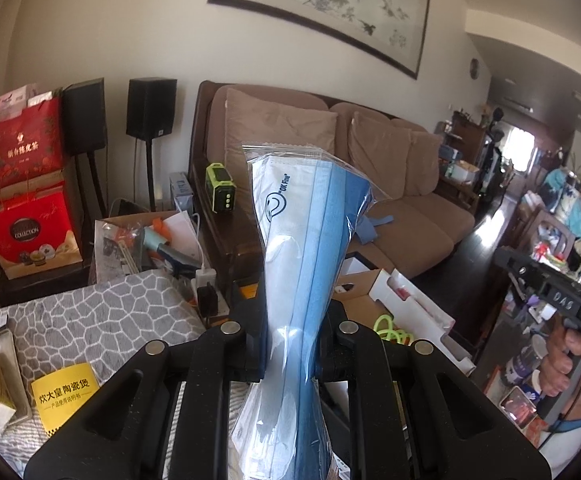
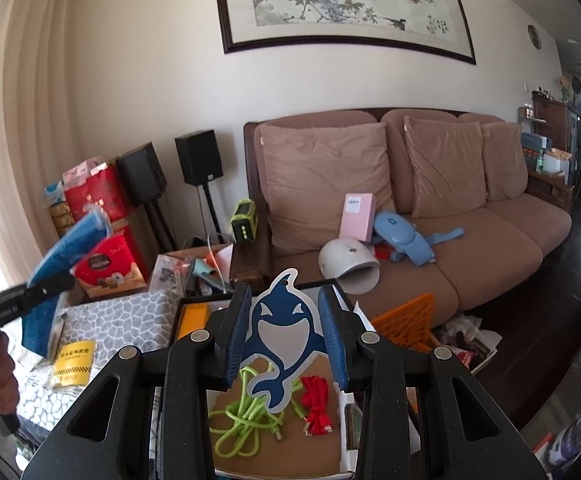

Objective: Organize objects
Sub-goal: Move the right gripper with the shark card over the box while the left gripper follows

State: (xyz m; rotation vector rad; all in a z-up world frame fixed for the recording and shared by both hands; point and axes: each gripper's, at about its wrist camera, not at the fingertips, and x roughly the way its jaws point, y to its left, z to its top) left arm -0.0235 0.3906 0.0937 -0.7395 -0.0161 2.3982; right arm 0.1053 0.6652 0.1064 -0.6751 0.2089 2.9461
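In the left wrist view a clear zip bag of blue face masks (image 1: 302, 220) stands upright between the black fingers of my left gripper (image 1: 294, 320), which is shut on the bag's lower half. The right wrist view has a flat blue and white shark-shaped card (image 2: 284, 336) standing between the blue pads of my right gripper (image 2: 284, 292), which is shut on its side fins. Each tool also appears in the other's view: the right gripper (image 1: 562, 304) at the right edge, the left gripper (image 2: 56, 282) with the mask bag (image 2: 70, 244) at the left edge.
Below my right gripper lies an open box (image 2: 274, 456) with a green cable (image 2: 242, 420) and a red cable (image 2: 318, 400). A grey patterned cloth (image 1: 102, 312) carries a yellow booklet (image 1: 64, 398). Behind stand a brown sofa (image 2: 470, 240) with a white dome device (image 2: 348, 264), an orange crate (image 2: 406, 320) and red gift bags (image 1: 30, 236).
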